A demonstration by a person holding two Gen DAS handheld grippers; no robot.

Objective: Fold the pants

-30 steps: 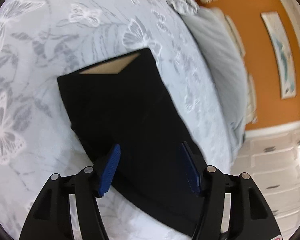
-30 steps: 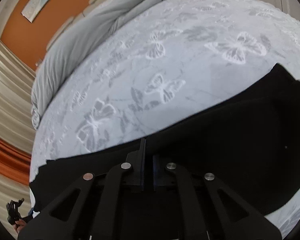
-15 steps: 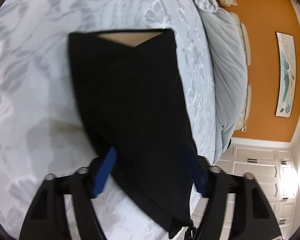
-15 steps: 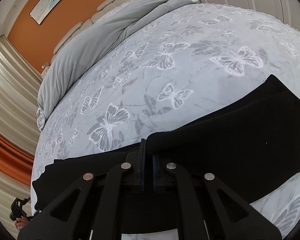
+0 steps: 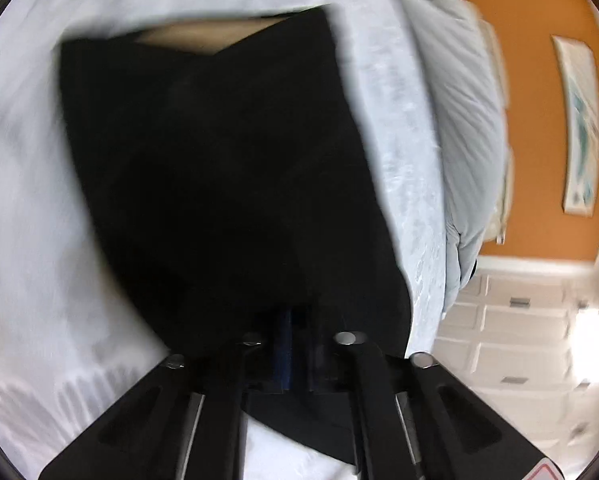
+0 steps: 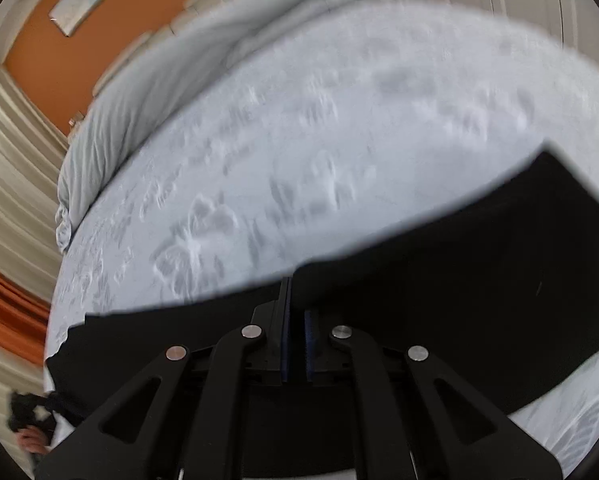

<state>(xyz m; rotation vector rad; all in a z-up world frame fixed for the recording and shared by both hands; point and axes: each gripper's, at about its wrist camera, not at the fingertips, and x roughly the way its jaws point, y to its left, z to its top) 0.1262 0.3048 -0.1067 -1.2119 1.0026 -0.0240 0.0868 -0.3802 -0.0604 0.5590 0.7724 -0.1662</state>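
The black pants (image 5: 219, 184) lie on the bed, folded lengthwise, with a tan inner waistband showing at the far end. My left gripper (image 5: 295, 352) is shut on the near edge of the pants. In the right wrist view the pants (image 6: 479, 280) stretch across the lower frame. My right gripper (image 6: 295, 320) is shut on their edge, with cloth pinched between the blue pads. Both views are motion-blurred.
The bed has a pale blue cover with a butterfly print (image 6: 299, 140) and a grey duvet (image 5: 463, 120) bunched at the head. Orange wall (image 5: 539, 100) with a framed picture, white drawers (image 5: 519, 340), and curtains (image 6: 11, 200) surround the bed.
My left gripper has come down over the near end of the pants and closed from open to shut. The right gripper stays shut on the pants and has shifted slightly.
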